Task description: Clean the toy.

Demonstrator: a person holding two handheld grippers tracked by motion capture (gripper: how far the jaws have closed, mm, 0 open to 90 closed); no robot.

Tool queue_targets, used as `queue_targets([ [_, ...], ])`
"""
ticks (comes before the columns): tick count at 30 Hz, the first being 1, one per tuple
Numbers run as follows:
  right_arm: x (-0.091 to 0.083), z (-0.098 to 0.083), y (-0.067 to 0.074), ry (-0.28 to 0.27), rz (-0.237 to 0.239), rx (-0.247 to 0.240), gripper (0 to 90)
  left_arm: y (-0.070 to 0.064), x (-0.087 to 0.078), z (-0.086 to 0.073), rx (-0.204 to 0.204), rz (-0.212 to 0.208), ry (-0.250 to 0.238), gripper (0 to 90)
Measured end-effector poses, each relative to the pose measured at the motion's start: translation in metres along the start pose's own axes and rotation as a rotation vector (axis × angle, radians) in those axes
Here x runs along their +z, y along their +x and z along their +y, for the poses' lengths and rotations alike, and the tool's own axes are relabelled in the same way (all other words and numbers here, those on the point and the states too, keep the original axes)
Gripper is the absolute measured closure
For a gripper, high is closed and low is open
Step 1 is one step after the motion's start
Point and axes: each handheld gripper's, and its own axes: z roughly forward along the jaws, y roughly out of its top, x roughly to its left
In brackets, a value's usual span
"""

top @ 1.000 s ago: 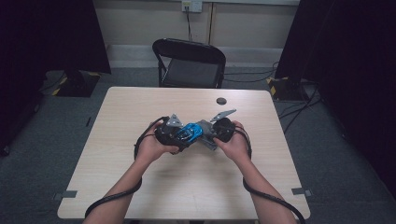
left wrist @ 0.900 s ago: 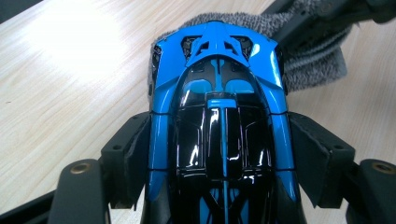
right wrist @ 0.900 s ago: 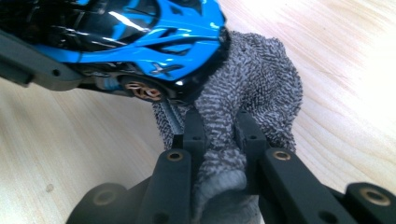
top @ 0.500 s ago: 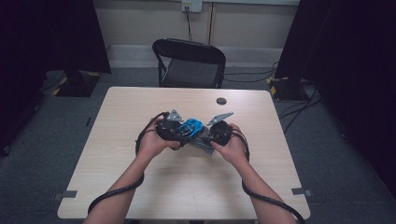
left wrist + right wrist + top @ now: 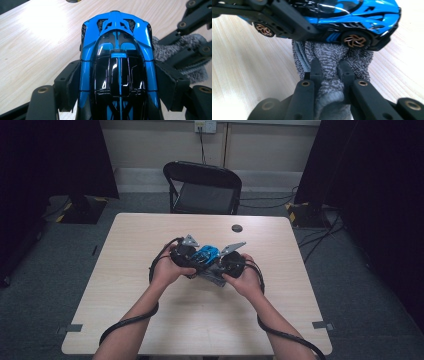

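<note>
Above the table [image 5: 150, 320], the left gripper [image 5: 117, 85] clamps a blue toy car [image 5: 117, 50] by its sides, while the right gripper [image 5: 329, 72] pinches a grey cloth [image 5: 332, 60] touching the car's underside.

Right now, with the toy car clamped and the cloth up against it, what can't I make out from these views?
- Toy car: its rear runs off the bottom edge of the left gripper view.
- Grey cloth: in the high view the hands and car cover most of it.
- Small dark round thing on the table: too small to identify in the high view.
- Right gripper: its pads are buried in cloth.
</note>
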Motion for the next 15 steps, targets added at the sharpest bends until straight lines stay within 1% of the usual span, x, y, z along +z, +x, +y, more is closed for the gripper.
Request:
queue_targets([
  [4, 0.001, 0.000, 0.003, 0.004, 0.007, -0.011, 78.1, 0.001, 0.003, 0.002, -0.002, -0.003, 0.007, 28.3],
  [8, 0.003, -0.002, 0.005, 0.000, 0.016, -0.018, 78.1, 0.002, 0.006, 0.002, -0.019, -0.001, 0.004, 28.3],
  [10, 0.004, -0.002, 0.007, 0.000, 0.022, -0.023, 78.1, 0.002, 0.007, 0.002, -0.016, 0.005, 0.007, 28.3],
  [15, 0.006, -0.002, 0.013, 0.002, 0.034, -0.047, 78.1, 0.003, 0.010, 0.003, -0.023, 0.009, 0.003, 28.3],
])
